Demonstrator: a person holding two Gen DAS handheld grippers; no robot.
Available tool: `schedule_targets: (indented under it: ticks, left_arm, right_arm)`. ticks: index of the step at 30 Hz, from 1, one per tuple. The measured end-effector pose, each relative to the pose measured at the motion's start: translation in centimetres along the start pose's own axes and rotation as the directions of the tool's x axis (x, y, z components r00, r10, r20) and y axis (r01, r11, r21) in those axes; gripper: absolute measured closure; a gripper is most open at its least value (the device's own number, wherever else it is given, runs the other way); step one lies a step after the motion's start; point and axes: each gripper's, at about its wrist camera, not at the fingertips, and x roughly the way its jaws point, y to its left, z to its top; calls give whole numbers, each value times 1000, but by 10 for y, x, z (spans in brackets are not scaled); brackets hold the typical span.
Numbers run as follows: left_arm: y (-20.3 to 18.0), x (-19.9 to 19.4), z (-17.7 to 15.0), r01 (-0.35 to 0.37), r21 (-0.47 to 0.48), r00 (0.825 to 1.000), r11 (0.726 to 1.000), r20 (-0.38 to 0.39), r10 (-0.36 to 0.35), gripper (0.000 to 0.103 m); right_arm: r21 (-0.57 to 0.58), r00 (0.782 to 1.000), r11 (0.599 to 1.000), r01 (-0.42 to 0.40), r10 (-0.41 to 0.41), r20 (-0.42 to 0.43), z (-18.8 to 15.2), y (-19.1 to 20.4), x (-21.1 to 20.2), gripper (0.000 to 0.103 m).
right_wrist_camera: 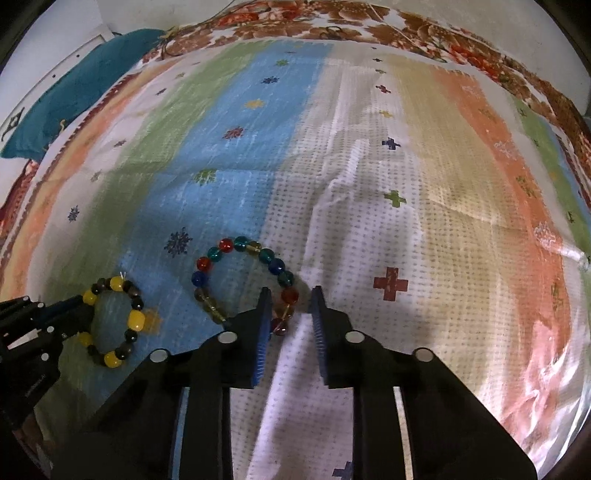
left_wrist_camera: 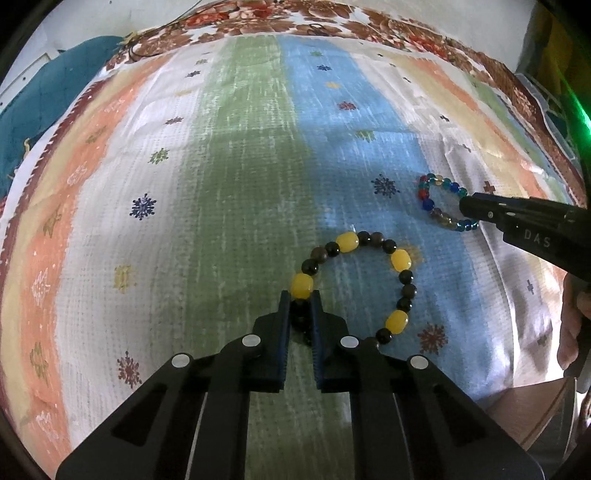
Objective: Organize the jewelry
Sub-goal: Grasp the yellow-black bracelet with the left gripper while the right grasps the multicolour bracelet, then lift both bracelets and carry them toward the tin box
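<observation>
A bracelet of yellow and dark beads (left_wrist_camera: pixel 400 260) lies in a ring on the striped cloth (left_wrist_camera: pixel 240 166). My left gripper (left_wrist_camera: pixel 300 295) is shut on it, with a dark bead pinched between the pads just below a yellow bead. To the right lies a bracelet of multicoloured glass beads (left_wrist_camera: pixel 428 203), and my right gripper (left_wrist_camera: pixel 467 206) has its tip on the near side of it. In the right wrist view this multicoloured bracelet (right_wrist_camera: pixel 240 243) runs between the narrowed jaws of my right gripper (right_wrist_camera: pixel 290 293), red and amber beads against the left pad. The yellow bracelet (right_wrist_camera: pixel 136 319) and left gripper (right_wrist_camera: pixel 83 306) show at lower left.
The striped cloth (right_wrist_camera: pixel 406 184) is wrinkled and covers a floral sheet (left_wrist_camera: pixel 369 26). A teal cushion (right_wrist_camera: pixel 81 85) lies at the far left corner. A person's hand (left_wrist_camera: pixel 570 332) holds the right gripper at the right edge.
</observation>
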Motion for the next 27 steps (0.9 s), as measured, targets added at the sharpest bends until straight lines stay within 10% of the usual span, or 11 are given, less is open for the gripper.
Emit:
schedule_targets:
  ticks: [27]
  left_arm:
    - [-11,-75,0,-19,10,990,1000,142,18,94]
  right_arm:
    - [-9,995,997,-74,75,70,-19,16,-81,93]
